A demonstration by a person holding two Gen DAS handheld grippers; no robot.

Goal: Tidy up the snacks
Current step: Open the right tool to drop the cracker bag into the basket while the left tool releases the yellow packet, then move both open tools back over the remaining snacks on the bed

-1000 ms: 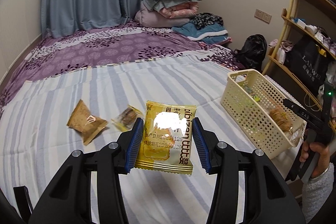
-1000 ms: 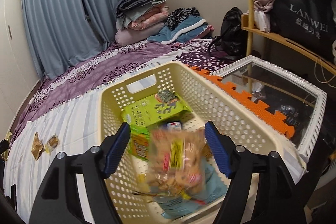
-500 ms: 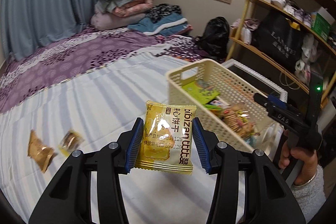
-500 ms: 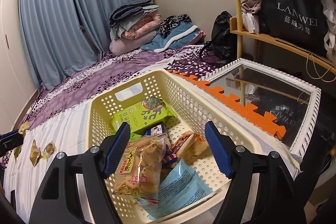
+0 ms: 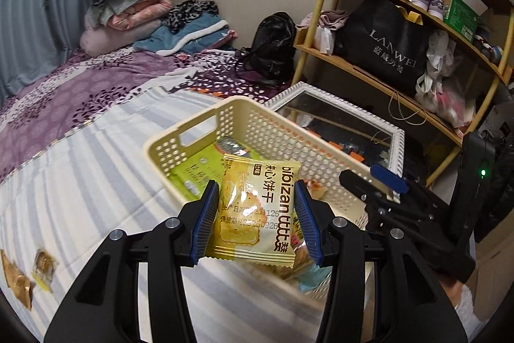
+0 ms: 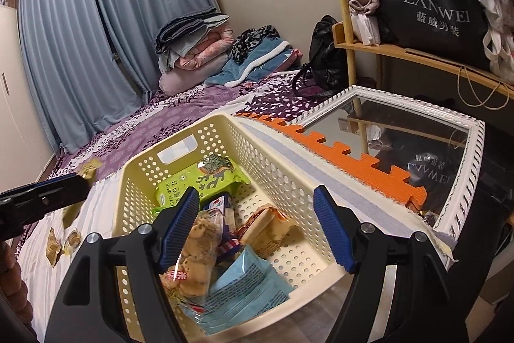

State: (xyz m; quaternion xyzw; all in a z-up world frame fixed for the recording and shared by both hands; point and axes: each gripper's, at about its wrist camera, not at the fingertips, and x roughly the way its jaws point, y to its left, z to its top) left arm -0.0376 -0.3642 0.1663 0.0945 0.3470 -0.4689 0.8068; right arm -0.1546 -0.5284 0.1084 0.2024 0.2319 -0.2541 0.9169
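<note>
While hanging in the air, pinched at both side edges: yellow biscuit packet [image 5: 257, 211], upright, writing facing the camera. Held by the left claw [image 5: 256, 184], narrow, blue pads touching the packet on each side. Just eased apart a tiny bit, with the packet between.

Right behind the packet, toward 12 o'clock in the left view: cream basket [image 5: 282, 134] full of holes, sitting on the bed [image 5: 80, 182]. Inside, seen from the right view: green seaweed packet [image 6: 199, 182] at the far end, bag of round cookies [image 6: 196, 246] at 7 o'clock, light blue packet [image 6: 244, 288] at 6 o'clock, near the front wall.

Above the near end of the basket: right claw [image 6: 256, 191], about half wide, holding nothing. Seen also at 3 o'clock in the left view.

Out on the striped sheet, at 8 o'clock in the left view, well apart from the basket: two small gold snacks [image 5: 19, 285], lying flat and close together.

Just beside the basket, toward 2 o'clock: orange foam mat [image 6: 337, 150], then a white-framed mirror [image 6: 401, 95] lying flat. Behind those: wooden shelf [image 5: 369, 66] with a black bag [image 5: 385, 47]. At 11 o'clock, at the far end of the bed: pile of folded blankets [image 5: 128, 5].
</note>
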